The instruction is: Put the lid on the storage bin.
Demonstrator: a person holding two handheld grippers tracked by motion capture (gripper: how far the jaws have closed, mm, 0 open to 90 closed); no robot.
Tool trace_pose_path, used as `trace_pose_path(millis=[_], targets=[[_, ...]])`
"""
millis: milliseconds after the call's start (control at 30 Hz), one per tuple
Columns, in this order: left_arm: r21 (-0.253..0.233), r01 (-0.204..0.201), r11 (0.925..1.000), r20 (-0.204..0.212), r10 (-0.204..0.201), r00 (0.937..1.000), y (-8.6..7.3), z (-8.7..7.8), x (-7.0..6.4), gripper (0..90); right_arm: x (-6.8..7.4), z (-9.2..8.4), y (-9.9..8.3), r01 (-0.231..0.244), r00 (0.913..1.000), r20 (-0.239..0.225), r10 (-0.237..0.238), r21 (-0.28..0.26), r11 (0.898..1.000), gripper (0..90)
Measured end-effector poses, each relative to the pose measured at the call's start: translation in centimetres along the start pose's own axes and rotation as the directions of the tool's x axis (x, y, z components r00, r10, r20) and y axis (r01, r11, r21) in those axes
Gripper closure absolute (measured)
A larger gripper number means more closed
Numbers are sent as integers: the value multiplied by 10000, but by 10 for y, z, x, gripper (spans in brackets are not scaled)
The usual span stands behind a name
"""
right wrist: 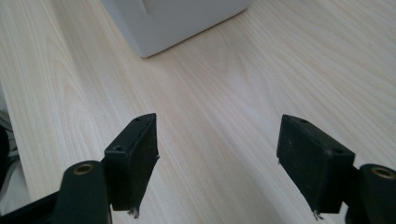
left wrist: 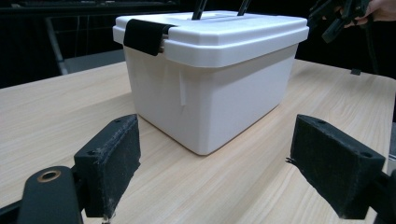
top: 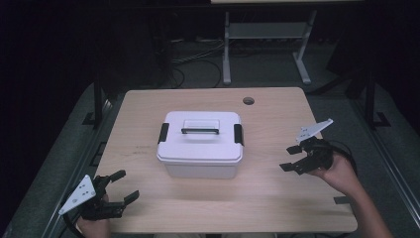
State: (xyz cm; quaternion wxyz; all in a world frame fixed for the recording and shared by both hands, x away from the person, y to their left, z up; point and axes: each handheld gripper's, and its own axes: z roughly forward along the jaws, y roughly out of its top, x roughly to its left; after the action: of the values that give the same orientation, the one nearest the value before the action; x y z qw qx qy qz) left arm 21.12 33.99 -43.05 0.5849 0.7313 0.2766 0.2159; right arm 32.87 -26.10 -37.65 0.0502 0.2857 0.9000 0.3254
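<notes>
Tabletop (top: 148, 198): light wood grain, with a round cable hole (top: 248, 101) near the far edge.
Floor (top: 267, 69): dark grey, seen beyond and beside the tabletop.
Stand (top: 267, 34): pale metal legs of another table, behind the tabletop.
Cables (top: 198, 62): dark loops lying on the floor, far left of the stand.
</notes>
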Motion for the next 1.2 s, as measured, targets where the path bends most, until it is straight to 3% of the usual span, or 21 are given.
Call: trace_pose_path(millis=[1200], targets=[[66, -80, 9999, 7, 79, 10000, 1, 2, -1, 157, 1, 6, -55, -922, 9957, -64, 921, -209, 9955, 284]])
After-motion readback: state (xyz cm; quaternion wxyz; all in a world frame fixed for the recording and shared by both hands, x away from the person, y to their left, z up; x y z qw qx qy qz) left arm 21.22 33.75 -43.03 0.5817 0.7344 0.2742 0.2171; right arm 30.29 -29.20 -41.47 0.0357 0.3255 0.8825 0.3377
